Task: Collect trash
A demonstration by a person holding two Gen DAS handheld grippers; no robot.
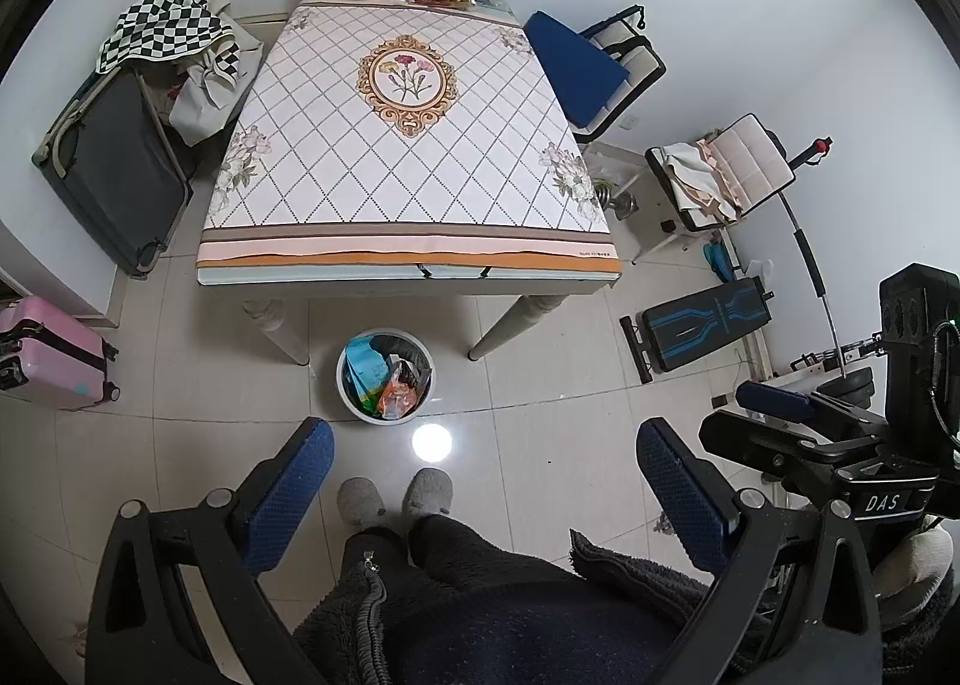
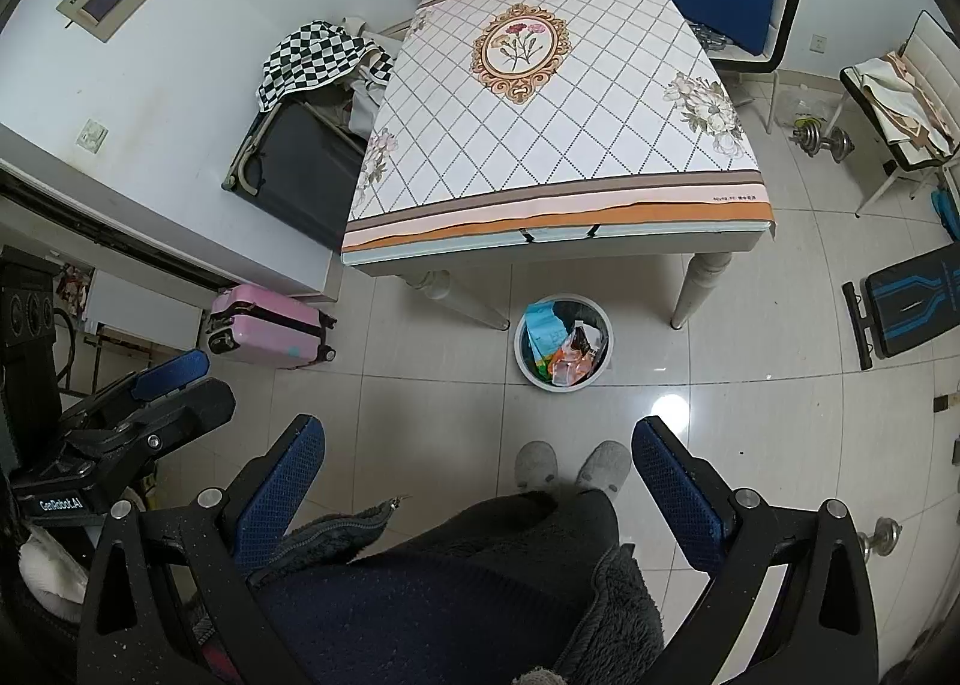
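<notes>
left gripper (image 1: 483, 496) spread, empty | right gripper (image 2: 477, 490) spread, empty | trash bin (image 1: 354, 406) lower centre looks full | risk: added wrappers spill; worktop (image 1: 408, 193) seemingly bare

Left claw (image 1: 483, 481) gapes empty above filled trash bin (image 1: 384, 374).

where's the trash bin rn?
The trash bin sits on the floor tiles just in front of the table's near edge, between its two front legs. It is centre in the left wrist view, right of centre in the right wrist view.
</notes>
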